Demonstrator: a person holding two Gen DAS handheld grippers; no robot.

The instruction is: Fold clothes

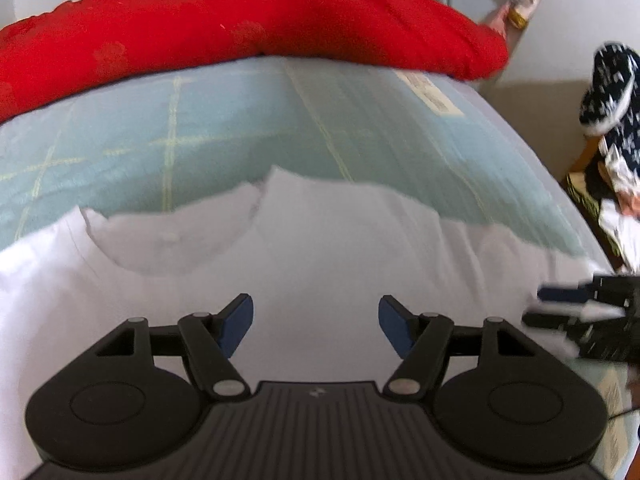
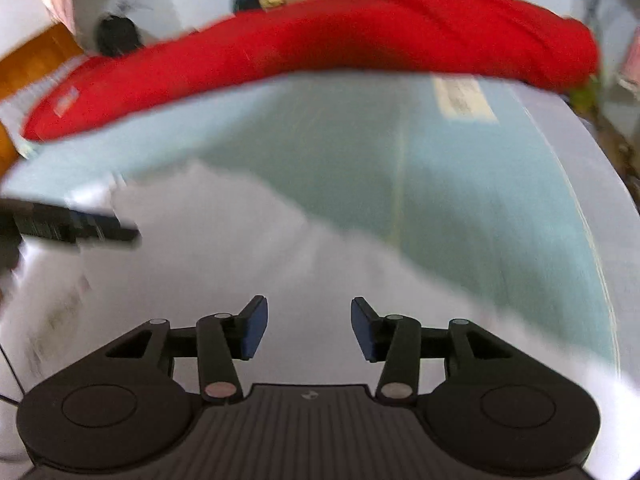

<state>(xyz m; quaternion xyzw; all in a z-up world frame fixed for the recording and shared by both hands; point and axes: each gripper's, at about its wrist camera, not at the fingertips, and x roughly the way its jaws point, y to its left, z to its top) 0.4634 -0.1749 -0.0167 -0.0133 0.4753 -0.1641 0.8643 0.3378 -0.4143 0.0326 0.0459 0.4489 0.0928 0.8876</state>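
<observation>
The white T-shirt (image 1: 320, 264) lies flat on the bed (image 1: 240, 128), on the near side of the red pillow (image 1: 248, 28), its long axis running left to right. The left hand-held gripper (image 1: 316, 328) hovers released just above its middle, nearer the neckline (image 1: 168, 248). The right hand-held gripper (image 2: 308, 330), also released and holding nothing, hangs over the shirt's right part.

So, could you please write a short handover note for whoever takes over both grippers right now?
Left gripper: jaws open, nothing held, over the white cotton T-shirt.
Right gripper: jaws open, empty, above the shirt's right side.
The shirt lies on the pale green grid-lined mat, its neckline to the left; the red padded cushion lies behind.
Done: unclear, no finished fold visible.
Left: fold the shirt.
</observation>
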